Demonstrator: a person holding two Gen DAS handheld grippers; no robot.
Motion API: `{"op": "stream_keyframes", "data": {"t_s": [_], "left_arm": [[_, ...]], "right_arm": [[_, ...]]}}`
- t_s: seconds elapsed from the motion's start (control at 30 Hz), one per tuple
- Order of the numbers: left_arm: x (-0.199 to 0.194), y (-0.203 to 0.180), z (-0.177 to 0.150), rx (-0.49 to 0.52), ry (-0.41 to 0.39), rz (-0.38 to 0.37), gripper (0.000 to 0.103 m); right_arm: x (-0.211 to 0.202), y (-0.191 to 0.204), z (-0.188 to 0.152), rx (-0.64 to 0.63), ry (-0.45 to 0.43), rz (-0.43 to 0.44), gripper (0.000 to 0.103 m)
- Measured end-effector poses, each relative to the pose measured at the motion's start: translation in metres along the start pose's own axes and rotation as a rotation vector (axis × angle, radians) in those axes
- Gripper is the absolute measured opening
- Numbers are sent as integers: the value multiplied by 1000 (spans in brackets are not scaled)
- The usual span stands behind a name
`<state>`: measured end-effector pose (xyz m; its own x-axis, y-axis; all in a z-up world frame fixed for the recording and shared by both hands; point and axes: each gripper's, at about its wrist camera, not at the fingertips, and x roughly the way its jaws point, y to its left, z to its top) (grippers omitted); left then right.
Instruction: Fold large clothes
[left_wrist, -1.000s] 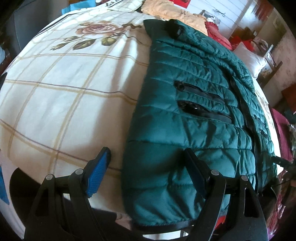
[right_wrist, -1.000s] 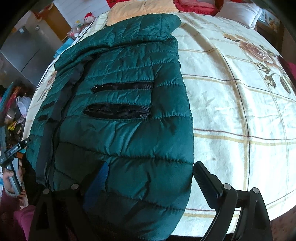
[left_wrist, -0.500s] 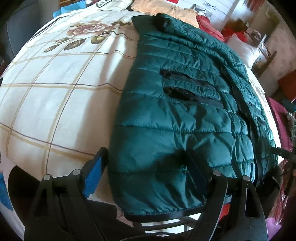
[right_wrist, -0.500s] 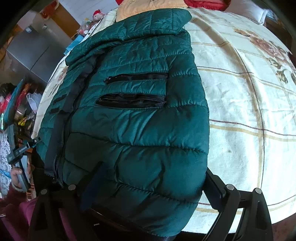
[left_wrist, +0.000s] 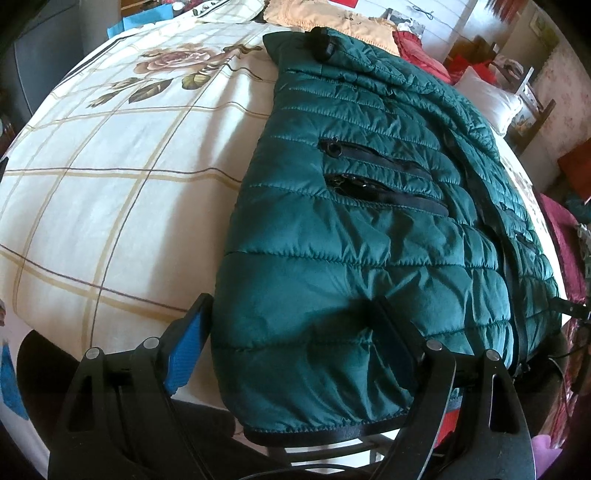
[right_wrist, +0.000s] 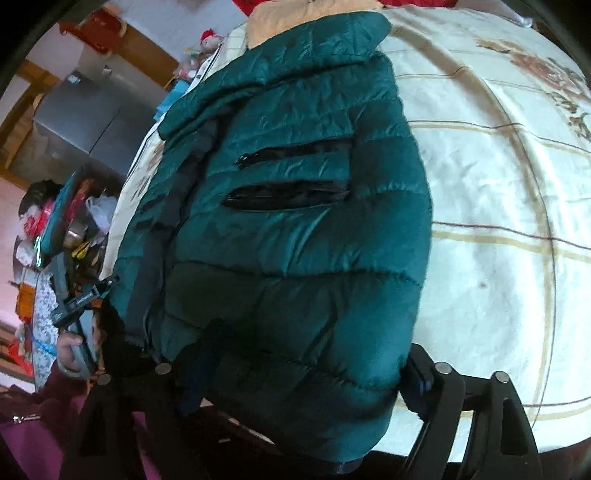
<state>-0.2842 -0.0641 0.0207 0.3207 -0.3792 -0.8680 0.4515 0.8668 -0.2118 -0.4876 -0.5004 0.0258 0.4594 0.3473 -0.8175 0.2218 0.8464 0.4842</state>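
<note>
A bed (left_wrist: 110, 206) covered by a cream checked sheet with a rose print fills the left wrist view, with pillows and red cloth at its far edge. A dark green quilted jacket (left_wrist: 369, 236) lies flat along the bed's right half, collar toward the far edge, hem hanging just over the near edge, two black zip pockets on its front. The left gripper (left_wrist: 295, 343) straddles the jacket's near left corner, jaws spread wide, the blue pad on bare sheet; not pressing the cloth.

In the right wrist view, a grey cabinet and clutter stand beyond the bed's left edge. The jacket (right_wrist: 295, 240) looks puffy and shiny. The right gripper (right_wrist: 306, 373) is closing around the near right corner, hem between its fingers. A hand (right_wrist: 74, 354) holds the other gripper at the left.
</note>
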Motion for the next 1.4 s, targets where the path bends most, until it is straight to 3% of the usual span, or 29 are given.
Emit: {"op": "stream_keyframes", "data": {"t_s": [0.13, 0.27, 0.4, 0.67, 0.7, 0.73, 0.83, 0.9, 0.97, 1.03, 1.23, 1.4], "left_arm": [[0, -1, 0, 9, 5, 1, 85], [1, -2, 0, 17, 5, 3, 85], [1, -3, 0, 21, 6, 4, 85], [1, -6, -3, 29, -4, 12, 85], [1, -7, -3, 33, 0, 8, 80], [-1, -7, -3, 30, 1, -4, 63], [-12, -11, -1, 54, -13, -23, 27], [-24, -10, 5, 58, -41, -50, 15], [-37, -3, 18, 0, -62, -140, 13], [-44, 1, 30, -30, -82, -180, 12], [-62, 6, 67, -83, -162, -211, 12], [-75, 6, 117, -136, -262, -262, 12]], "right_arm": [[3, 2, 0, -7, -15, 12, 80], [0, 4, 3, -20, -48, -10, 42], [-2, -1, 3, 0, -71, 12, 36], [1, -4, 2, -27, -55, 45, 41], [1, -2, 3, -36, -58, 36, 41], [1, 0, 3, -36, -63, 34, 35], [-9, 5, 8, -27, -114, 65, 19], [-25, 7, 17, -18, -164, 120, 18], [-39, 10, 27, -21, -213, 148, 17], [-50, 15, 38, -27, -255, 169, 17], [-65, 26, 78, -34, -358, 165, 17], [-67, 23, 117, 0, -423, 143, 17]]}}
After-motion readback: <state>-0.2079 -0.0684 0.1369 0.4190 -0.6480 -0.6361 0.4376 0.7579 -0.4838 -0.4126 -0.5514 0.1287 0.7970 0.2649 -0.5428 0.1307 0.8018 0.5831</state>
